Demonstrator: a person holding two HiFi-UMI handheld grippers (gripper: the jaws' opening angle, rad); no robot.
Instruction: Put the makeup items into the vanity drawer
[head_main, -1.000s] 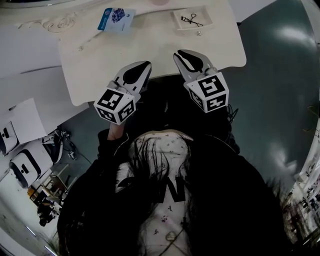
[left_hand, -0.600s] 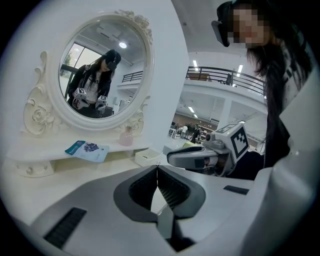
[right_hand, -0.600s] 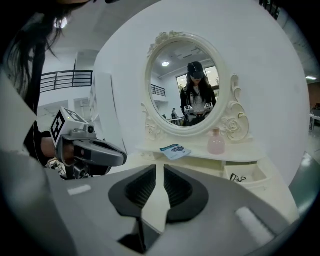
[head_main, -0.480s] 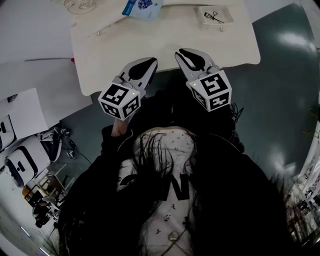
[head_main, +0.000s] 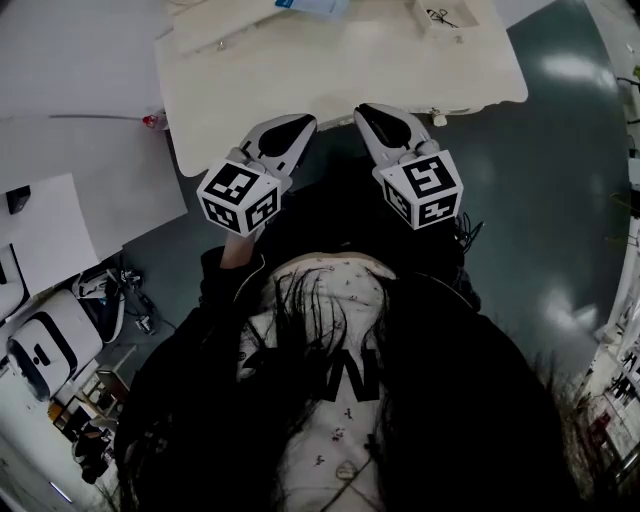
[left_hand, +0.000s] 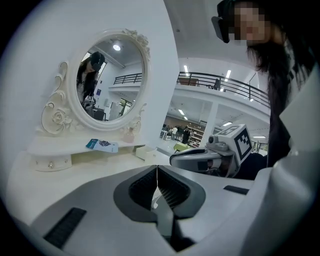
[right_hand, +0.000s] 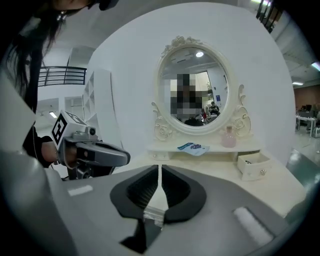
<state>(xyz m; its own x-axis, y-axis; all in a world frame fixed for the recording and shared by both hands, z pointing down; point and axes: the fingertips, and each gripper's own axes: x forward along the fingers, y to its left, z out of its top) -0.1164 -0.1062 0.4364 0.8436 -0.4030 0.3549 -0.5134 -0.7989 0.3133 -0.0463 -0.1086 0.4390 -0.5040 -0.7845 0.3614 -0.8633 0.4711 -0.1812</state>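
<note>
My left gripper (head_main: 290, 128) and right gripper (head_main: 375, 112) hover side by side at the front edge of the cream vanity table (head_main: 300, 80). Both are shut and hold nothing. On the vanity's shelf lie a blue makeup packet (right_hand: 192, 148) and a pink bottle (right_hand: 228, 136), well beyond the jaws. To the right, a small drawer (right_hand: 252, 165) stands pulled open, with an eyelash curler (head_main: 438, 14) in it. The left gripper view shows the same packet (left_hand: 101, 145) below the oval mirror (left_hand: 107, 82), with the right gripper (left_hand: 200, 160) alongside.
A white wall panel (head_main: 70, 60) stands left of the vanity, and white sheets (head_main: 45, 230) lie on the floor lower left. Dark grey-green floor (head_main: 560, 180) spreads to the right. A small shelf drawer with a knob (left_hand: 50, 162) sits at the vanity's left.
The vanity has slid toward the top of the head view, so both grippers now sit at its front edge rather than over the top. Both jaws stay shut.
</note>
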